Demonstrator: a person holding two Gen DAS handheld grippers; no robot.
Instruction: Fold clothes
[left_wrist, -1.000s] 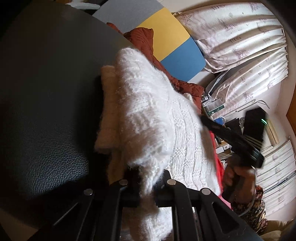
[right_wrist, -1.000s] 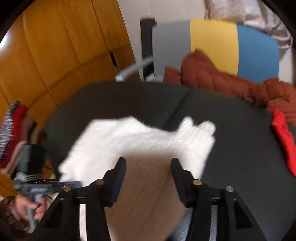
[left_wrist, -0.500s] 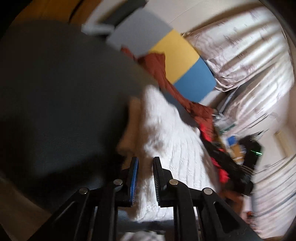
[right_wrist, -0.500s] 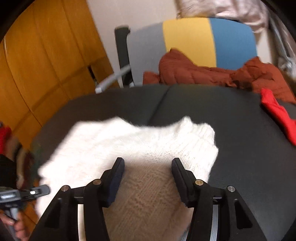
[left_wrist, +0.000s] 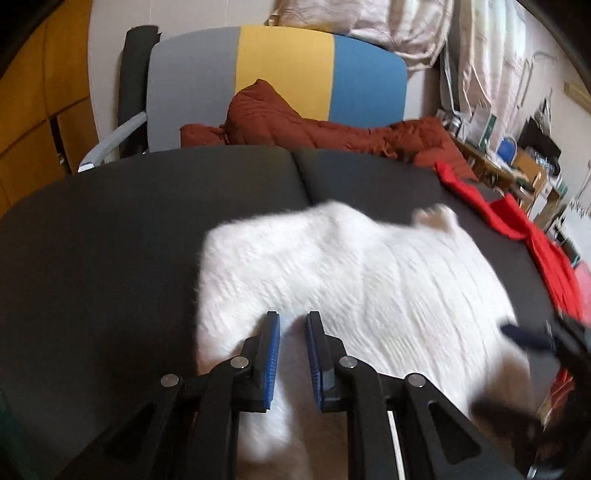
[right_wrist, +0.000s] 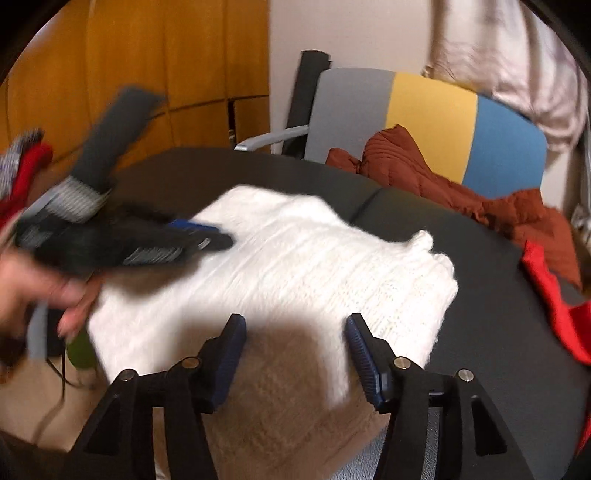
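Note:
A white knitted sweater (left_wrist: 351, 280) lies folded on the black leather seat (left_wrist: 110, 240); it also shows in the right wrist view (right_wrist: 295, 258). My left gripper (left_wrist: 292, 321) hovers over the sweater's near left part, its blue-padded jaws a small gap apart and empty. It appears blurred in the right wrist view (right_wrist: 199, 240) over the sweater's left side. My right gripper (right_wrist: 293, 325) is wide open and empty above the sweater's near edge, and shows blurred at the right of the left wrist view (left_wrist: 532, 336).
A red garment (left_wrist: 517, 229) lies at the seat's right edge. A rust-brown quilted jacket (left_wrist: 295, 122) lies on a grey, yellow and blue chair (left_wrist: 280, 70) behind. Wooden cabinets (right_wrist: 147, 74) stand to the left, curtains and shelf clutter (left_wrist: 517, 140) to the right.
My left gripper has let go of the sweater fold, opened slightly and swung round over the flat sweater. My right gripper stays open and has drawn back a little.

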